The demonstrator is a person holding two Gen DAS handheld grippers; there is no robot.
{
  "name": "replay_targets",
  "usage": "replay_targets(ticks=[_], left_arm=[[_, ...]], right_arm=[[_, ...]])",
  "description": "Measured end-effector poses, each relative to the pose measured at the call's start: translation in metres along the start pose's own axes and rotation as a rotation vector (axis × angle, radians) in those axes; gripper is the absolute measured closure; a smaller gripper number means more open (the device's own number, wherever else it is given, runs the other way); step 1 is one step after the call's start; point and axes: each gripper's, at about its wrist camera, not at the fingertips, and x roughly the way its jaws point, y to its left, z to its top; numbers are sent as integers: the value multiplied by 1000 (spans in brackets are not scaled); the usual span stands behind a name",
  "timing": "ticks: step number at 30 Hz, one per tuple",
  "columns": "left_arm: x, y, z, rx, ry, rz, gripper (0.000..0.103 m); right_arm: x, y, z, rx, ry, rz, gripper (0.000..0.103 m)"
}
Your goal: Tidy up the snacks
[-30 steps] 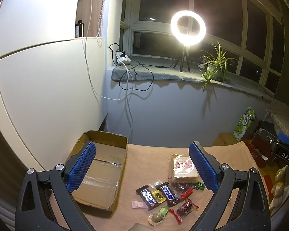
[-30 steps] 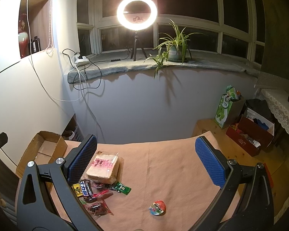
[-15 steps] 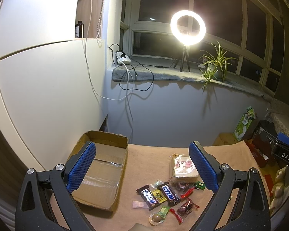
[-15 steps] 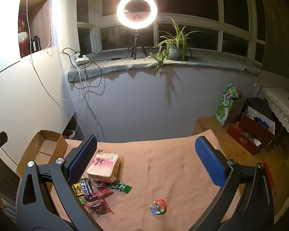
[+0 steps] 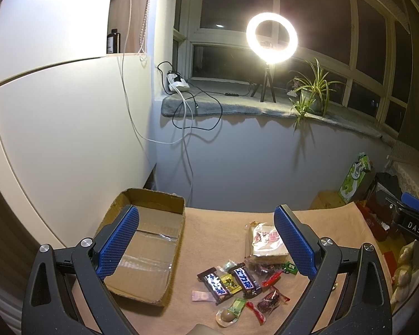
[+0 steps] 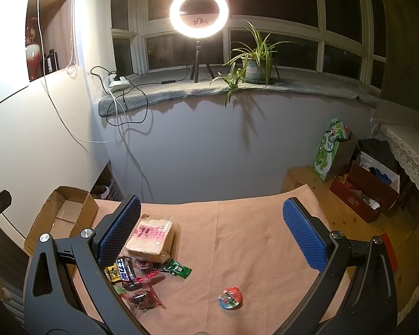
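left hand-held gripper (image 5: 206, 240): fingers spread wide, nothing between them, hovering above the worktop (image 5: 215, 229).
right hand-held gripper (image 6: 212, 234): also spread wide and empty, above the worktop's right half.
cardboard box (image 5: 146, 251): open, looks empty, at the worktop's left edge; it sits under the left finger in the left wrist view.
snack pile (image 5: 243, 282): loose wrappers clustered right of the box, below and ahead of the left hand-held gripper, closer to its right finger.
chocolate bars (image 5: 244, 280): two dark bars side by side, long axes running roughly near-to-far, slightly slanted.
bread pack (image 6: 150, 237): flat square pack at the far end of the pile, touching the wrappers in front of it.
round candy (image 6: 229, 298): alone, well apart from the pile, below the right hand-held gripper between its fingers.
nearer hand: left for pile and box; right for the round candy (judgement).
next move: drop onto a bar across its short axis, then carry left to the box.
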Motion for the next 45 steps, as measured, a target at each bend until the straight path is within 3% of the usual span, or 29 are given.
replay_targets(ticks=[16,29,36,42,45], left_arm=[[11,-1,-6,8,32,2,5],[29,7,-32,16,163,-24,7],[40,12,-55,12,293,-80,22],[50,9,-74,6,384,-150,31],[58,6,-83,3,438,-190,41]], right_arm=[[15,-4,-3,0,45,6,0],[35,-16,-22,-37,176,29,0],[49,-17,-49,-101,295,79,0],[61,6,-74,-203,405,185,0],[63,21,-85,-252,445,241,0]])
